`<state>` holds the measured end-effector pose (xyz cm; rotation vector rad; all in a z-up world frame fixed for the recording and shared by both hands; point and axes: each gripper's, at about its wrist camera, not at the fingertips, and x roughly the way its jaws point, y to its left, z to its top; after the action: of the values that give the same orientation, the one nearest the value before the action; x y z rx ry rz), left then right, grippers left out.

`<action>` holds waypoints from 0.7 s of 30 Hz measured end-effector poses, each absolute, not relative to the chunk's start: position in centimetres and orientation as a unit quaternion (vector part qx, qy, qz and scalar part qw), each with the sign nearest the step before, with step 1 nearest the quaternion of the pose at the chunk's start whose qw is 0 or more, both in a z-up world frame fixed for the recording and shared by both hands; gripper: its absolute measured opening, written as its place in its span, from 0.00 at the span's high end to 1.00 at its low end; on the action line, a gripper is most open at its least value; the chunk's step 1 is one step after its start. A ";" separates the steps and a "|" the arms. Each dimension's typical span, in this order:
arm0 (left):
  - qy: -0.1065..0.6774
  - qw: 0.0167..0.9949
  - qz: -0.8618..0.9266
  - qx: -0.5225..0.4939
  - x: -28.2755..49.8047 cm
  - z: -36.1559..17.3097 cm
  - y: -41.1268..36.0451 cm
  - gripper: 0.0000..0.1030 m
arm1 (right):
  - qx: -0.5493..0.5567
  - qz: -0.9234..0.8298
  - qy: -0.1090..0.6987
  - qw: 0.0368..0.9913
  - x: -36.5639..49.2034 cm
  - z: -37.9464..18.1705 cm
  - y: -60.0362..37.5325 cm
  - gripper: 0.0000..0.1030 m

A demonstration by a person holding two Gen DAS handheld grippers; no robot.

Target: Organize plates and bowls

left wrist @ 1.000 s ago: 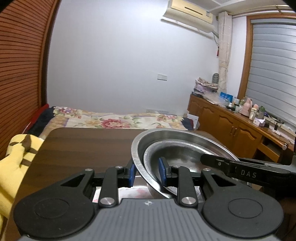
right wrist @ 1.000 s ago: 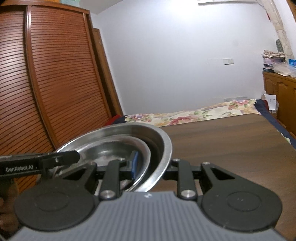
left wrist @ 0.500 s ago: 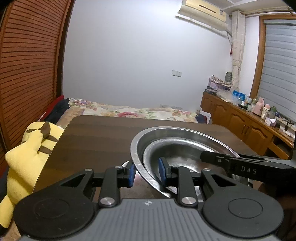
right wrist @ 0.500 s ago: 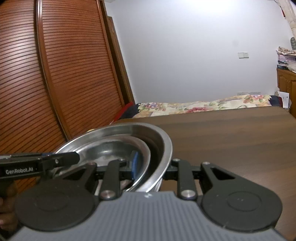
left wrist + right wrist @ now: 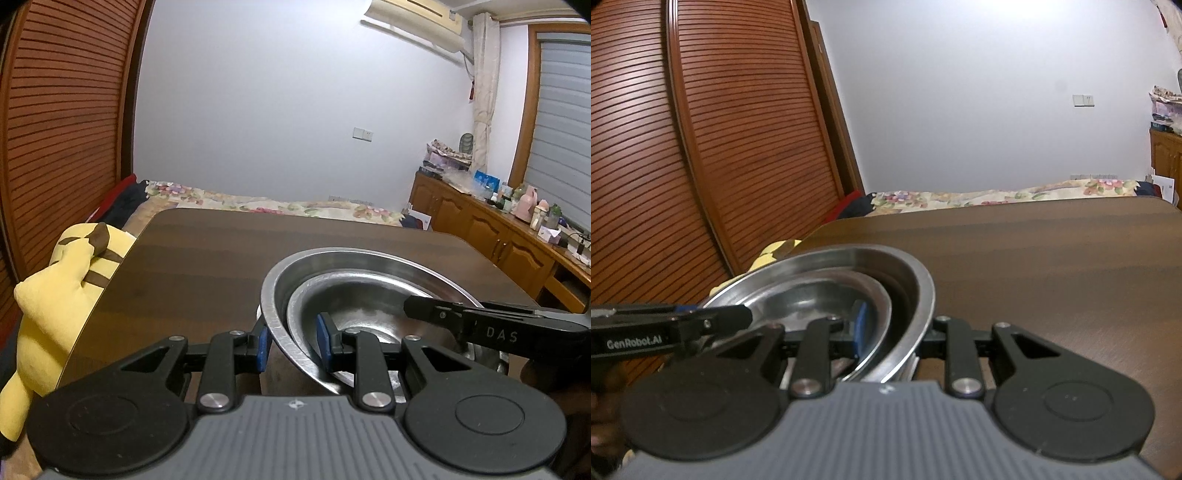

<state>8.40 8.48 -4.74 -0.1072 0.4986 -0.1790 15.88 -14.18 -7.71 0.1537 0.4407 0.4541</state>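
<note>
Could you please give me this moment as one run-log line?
left gripper: shut on bowls rim | right gripper: shut on opposite rim | bowls: nested, over table

Your left gripper (image 5: 291, 345) pinches the near rim of the steel bowl (image 5: 369, 295), blue pads (image 5: 263, 349) either side. A second bowl (image 5: 362, 314) nests inside. Right gripper (image 5: 417, 308) reaches over the opposite rim. Bowls sit above the dark table (image 5: 221, 266); yellow plush (image 5: 55, 295) beside its left edge.
</note>
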 end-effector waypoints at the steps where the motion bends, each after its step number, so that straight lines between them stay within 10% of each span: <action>1: 0.247 0.964 -0.087 -0.053 8.4 -4.8 8.5 0.74 | 0.076 0.224 0.217 0.947 16.0 -7.8 -14.1 0.74; 21: 0.251 0.963 -0.079 -0.051 8.5 -5.4 8.5 0.74 | 0.070 0.242 0.218 0.943 16.0 -8.1 -14.1 0.73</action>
<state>8.49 8.48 -5.42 -0.1026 0.5077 -0.1608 15.98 -14.15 -8.07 0.1423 0.4437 0.4925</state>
